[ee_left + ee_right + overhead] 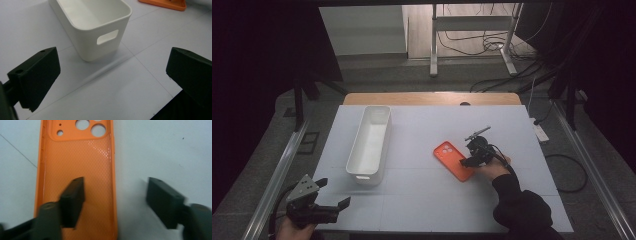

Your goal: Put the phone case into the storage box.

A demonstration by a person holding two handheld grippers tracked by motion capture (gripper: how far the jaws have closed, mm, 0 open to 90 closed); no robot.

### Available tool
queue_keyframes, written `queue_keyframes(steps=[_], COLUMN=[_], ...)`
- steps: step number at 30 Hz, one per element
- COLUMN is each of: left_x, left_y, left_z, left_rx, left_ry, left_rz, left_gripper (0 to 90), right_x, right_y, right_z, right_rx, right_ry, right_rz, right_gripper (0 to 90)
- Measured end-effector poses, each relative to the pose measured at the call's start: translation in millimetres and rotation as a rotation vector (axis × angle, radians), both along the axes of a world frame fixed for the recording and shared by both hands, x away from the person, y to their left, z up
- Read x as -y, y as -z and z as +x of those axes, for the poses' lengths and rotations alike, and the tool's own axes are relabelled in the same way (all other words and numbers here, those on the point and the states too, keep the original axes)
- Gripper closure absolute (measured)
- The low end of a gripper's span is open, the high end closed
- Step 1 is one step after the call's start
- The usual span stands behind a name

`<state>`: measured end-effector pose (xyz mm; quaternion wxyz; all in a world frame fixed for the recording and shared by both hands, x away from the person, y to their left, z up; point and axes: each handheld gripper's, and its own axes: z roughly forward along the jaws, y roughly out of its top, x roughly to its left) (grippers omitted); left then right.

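Right gripper (115,202) straddles orange phone case (77,170) edge — jaws apart.

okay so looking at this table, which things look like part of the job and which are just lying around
Likely in the job:
- orange phone case, straddled by the open right gripper
- white bin, ahead of the open left gripper

Just lying about:
- power strip beside the table
- cables on the floor
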<state>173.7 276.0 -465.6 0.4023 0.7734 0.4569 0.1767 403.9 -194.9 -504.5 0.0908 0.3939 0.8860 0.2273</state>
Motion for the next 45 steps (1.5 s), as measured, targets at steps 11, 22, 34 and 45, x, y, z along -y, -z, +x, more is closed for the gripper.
queue_keyframes(steps=[11,22,34,45], left_x=[0.3,0.1,-1.6,-0.2], left_y=[0.1,0.1,0.2,0.3], left_z=[0.4,1.0,2.1,2.1], left_rx=[-0.002,-0.008,-0.019,-0.018], left_ry=[0.002,0.003,0.007,0.031], left_rz=[0.003,0.000,-0.018,-0.014], left_gripper=[0.0,0.1,0.4,1.2], right_x=[6.9,4.4,8.2,10.9], right_y=[-2.8,-5.2,-20.3,-34.1], right_z=[5.5,6.1,-3.4,-12.7], right_rx=[-0.048,-0.057,0.014,0.064], right_ry=[-0.011,-0.005,-0.006,-0.008], right_rz=[0.035,0.031,0.060,0.096], right_gripper=[84.6,89.1,89.2,89.2])
